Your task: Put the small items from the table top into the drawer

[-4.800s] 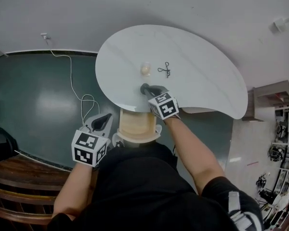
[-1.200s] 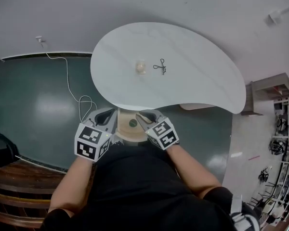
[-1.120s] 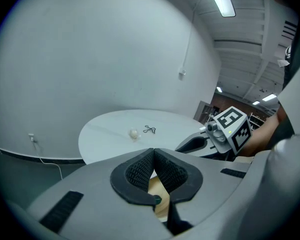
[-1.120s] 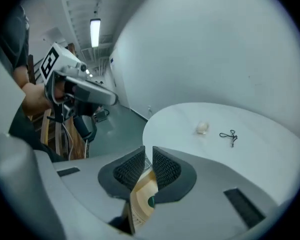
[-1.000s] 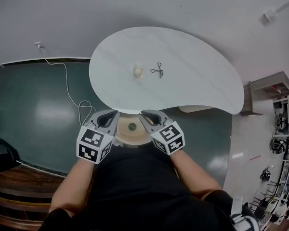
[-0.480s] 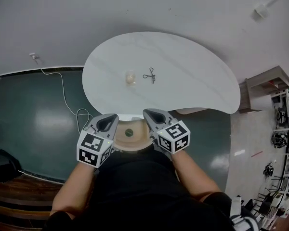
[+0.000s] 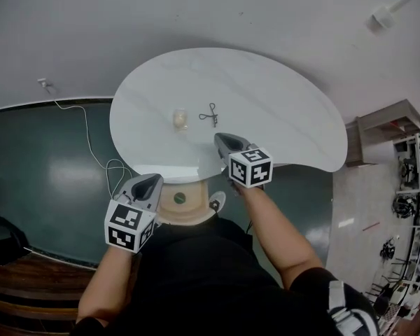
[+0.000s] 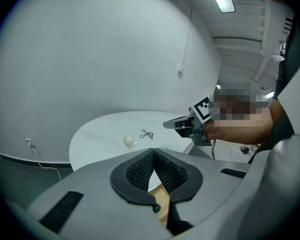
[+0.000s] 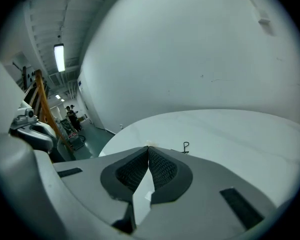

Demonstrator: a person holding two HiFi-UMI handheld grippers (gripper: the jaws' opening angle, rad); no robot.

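On the white table lie a pale round item and a black wire clip, close together. My right gripper hovers over the table's near edge, just short of the clip, shut and empty. In the right gripper view the clip lies just past the closed fingertips. My left gripper is shut on nothing, beside the open wooden drawer under the table edge. A small green item lies in the drawer. The left gripper view shows the pale item, the clip and the right gripper.
A white cable trails over the dark green floor left of the table. Wooden steps are at lower left. Shelving and clutter stand at far right. A white wall rises behind the table.
My right gripper has left the drawer and moved forward over the table edge toward the clip, jaws shut. The left gripper has drawn back to the left of the drawer.
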